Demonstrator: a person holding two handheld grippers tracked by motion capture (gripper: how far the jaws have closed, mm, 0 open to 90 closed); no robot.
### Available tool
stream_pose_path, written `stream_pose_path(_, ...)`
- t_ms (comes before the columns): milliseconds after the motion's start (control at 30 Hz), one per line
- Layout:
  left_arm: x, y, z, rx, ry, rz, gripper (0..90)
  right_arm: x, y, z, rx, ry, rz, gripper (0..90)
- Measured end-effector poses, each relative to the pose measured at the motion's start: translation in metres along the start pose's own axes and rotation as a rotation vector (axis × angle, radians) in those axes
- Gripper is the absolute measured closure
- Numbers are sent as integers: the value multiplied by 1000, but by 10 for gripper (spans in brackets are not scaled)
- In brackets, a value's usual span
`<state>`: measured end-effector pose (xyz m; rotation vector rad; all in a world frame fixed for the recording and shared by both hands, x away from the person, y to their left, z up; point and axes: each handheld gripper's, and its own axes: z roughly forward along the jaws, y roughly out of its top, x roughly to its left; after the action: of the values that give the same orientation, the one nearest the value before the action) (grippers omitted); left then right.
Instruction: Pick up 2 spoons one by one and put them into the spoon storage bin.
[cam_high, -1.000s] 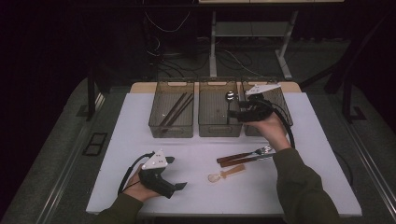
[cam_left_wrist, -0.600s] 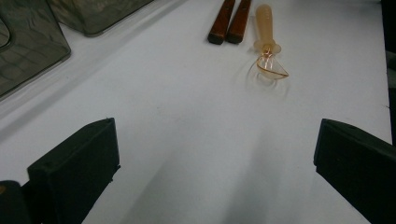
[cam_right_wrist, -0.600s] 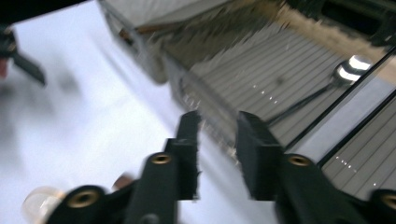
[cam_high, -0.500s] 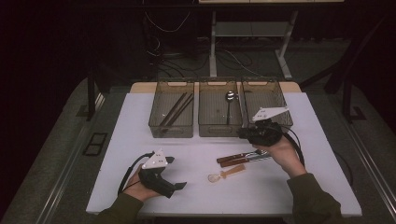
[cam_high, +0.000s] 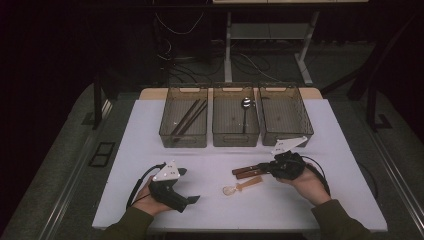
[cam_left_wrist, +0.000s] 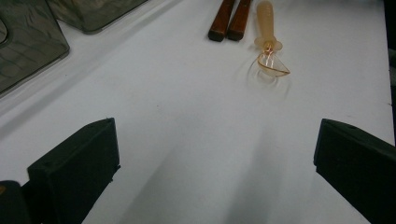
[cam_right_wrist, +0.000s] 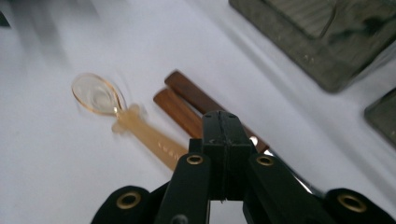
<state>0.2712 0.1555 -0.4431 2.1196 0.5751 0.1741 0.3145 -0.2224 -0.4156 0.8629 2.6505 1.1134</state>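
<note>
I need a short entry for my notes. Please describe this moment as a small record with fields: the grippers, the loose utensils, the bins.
left gripper: jaws open, resting on the white table
right gripper: jaws shut together, above the two wooden-handled utensils
plastic spoon: clear bowl, orange handle, lying beside those handles
left bin: dark sticks
middle bin: metal spoon
right bin: contents unclear

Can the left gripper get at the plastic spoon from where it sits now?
Probably yes. The left gripper is open, and bare table lies between its jaws and the plastic spoon. The wooden handles lie beside the spoon, apart from it.
</note>
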Motion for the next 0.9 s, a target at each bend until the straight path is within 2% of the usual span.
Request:
stream_pose_path(100, 0, 0, 0, -1, -1, 1, 0, 1, -4, 1, 10, 6, 11, 898)
stream_pose_path(200, 0, 0, 0, 1, -1, 3, 0, 6, -3, 4, 1, 30, -16, 893)
stream_pose_path(433, -1, 0, 1, -2, -4, 3, 0, 17, 4, 14, -5, 96, -58, 733)
stream_pose_path(667, -1, 0, 2, -3, -5, -1, 0, 29, 11, 27, 22, 162, -96, 673)
stream_pose_path(700, -1, 0, 2, -3, -5, -1, 0, 31, 12, 29, 30, 167, -109, 665)
stream_pose_path(733, -2, 0, 2, -9, -4, -8, 0, 30, 13, 32, 39, 164, -151, 656)
stream_pose_path(767, -2, 0, 2, -9, -5, -9, 0, 32, 13, 34, 44, 169, -149, 653)
stream_pose_path(900, -2, 0, 2, -8, -5, -10, 0, 34, 14, 42, 60, 184, -197, 631)
